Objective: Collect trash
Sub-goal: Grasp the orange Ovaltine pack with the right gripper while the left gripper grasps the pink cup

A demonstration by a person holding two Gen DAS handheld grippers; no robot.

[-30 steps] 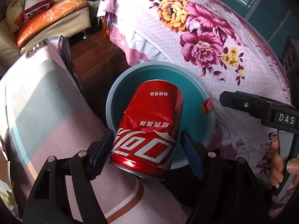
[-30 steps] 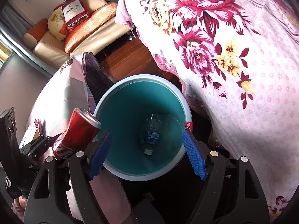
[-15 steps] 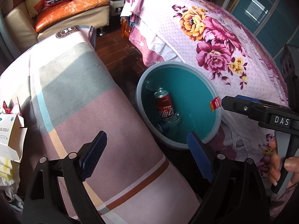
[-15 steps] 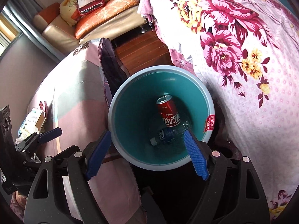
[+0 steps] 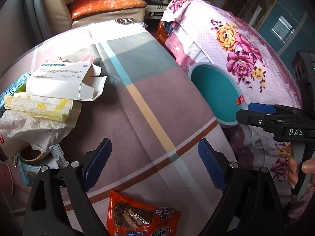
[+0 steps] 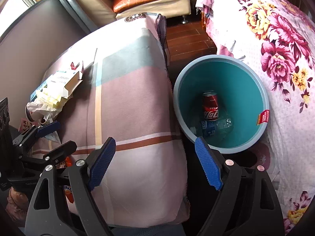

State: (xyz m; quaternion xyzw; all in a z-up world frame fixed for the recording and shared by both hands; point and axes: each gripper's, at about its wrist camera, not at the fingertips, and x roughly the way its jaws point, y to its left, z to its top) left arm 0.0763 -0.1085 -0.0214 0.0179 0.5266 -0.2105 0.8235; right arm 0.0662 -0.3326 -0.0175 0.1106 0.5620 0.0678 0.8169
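Note:
A teal bin (image 6: 220, 106) stands on the floor between the table and the bed; it also shows in the left wrist view (image 5: 214, 92). Inside lie a red cola can (image 6: 211, 106) and a clear plastic bottle (image 6: 214, 127). My left gripper (image 5: 155, 163) is open and empty above the striped tablecloth (image 5: 141, 90), just beyond an orange snack wrapper (image 5: 137, 216). A white carton (image 5: 65, 80), yellow-white paper (image 5: 37, 106) and a crumpled bag (image 5: 29, 125) lie at the table's left. My right gripper (image 6: 155, 161) is open and empty, near the bin's rim.
A bed with a floral cover (image 6: 275, 49) lies right of the bin. A sofa with an orange cushion (image 5: 106, 5) stands at the back. A cup and small boxes (image 5: 31, 163) sit at the table's left edge. Dark wood floor (image 6: 187, 37) shows beyond the bin.
My left gripper let go of the cola can, which dropped into the bin onto the bottle. The left gripper then swung back left over the table. The right gripper drew back slightly.

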